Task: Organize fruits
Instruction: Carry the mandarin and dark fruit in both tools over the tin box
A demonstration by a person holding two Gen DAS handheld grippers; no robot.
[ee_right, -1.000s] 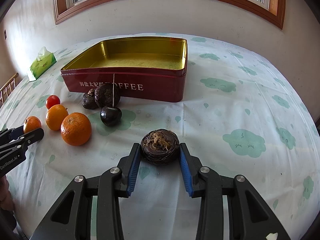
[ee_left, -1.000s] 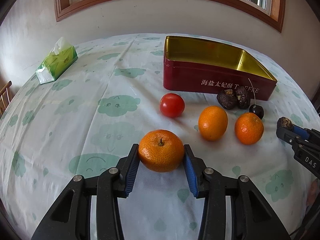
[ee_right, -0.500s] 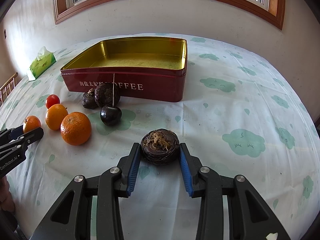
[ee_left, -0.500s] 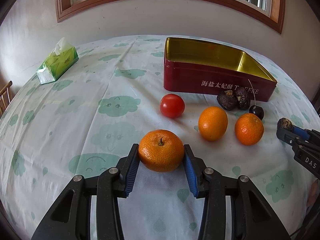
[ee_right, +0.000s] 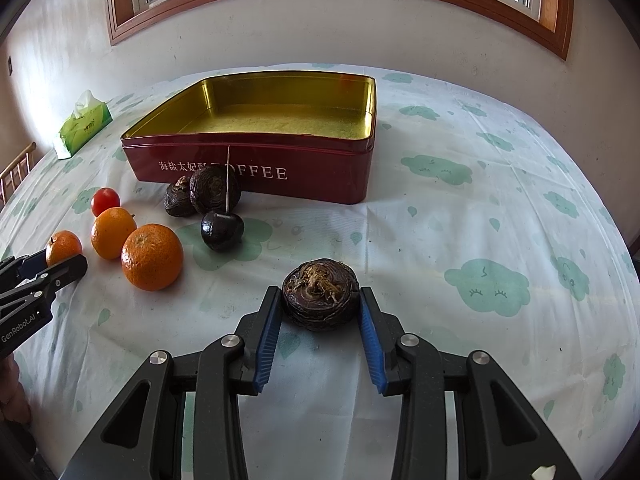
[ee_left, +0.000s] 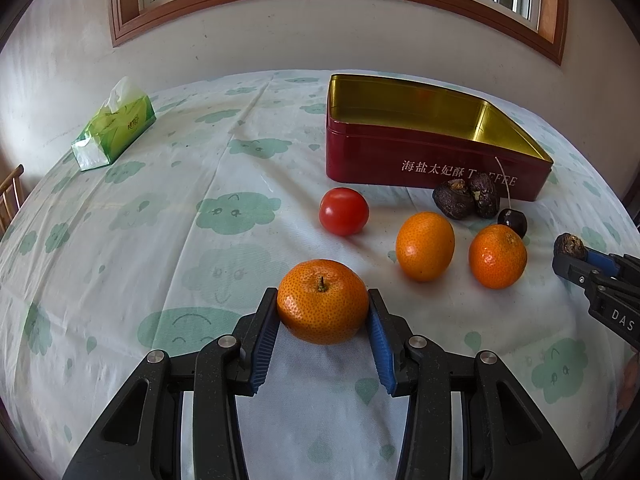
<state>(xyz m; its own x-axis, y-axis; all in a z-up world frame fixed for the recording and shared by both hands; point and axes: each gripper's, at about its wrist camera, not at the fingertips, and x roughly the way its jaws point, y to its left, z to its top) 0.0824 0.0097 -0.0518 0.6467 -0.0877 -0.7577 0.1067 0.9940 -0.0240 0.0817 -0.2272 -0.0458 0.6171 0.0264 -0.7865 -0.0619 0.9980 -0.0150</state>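
My left gripper (ee_left: pixel 322 308) is shut on an orange mandarin (ee_left: pixel 322 301) low over the tablecloth. My right gripper (ee_right: pixel 320 304) is shut on a dark brown water chestnut (ee_right: pixel 320 294). A red tin with a gold inside (ee_left: pixel 424 152) stands open behind the fruit; it also shows in the right wrist view (ee_right: pixel 256 160) and holds nothing. Loose on the cloth are a red tomato (ee_left: pixel 343 211), two oranges (ee_left: pixel 425 246) (ee_left: pixel 497 256), two dark chestnuts (ee_left: pixel 466 199) and a dark cherry with a stem (ee_left: pixel 512 222).
A green tissue pack (ee_left: pixel 114 126) lies at the far left of the table. A wall with a wood-framed window stands behind the table. A chair back (ee_left: pixel 10 196) shows at the left edge. The right gripper shows at the right edge of the left wrist view (ee_left: pixel 600 280).
Both grippers keep their hold. The views have shifted only slightly; the fruit on the cloth has not moved.
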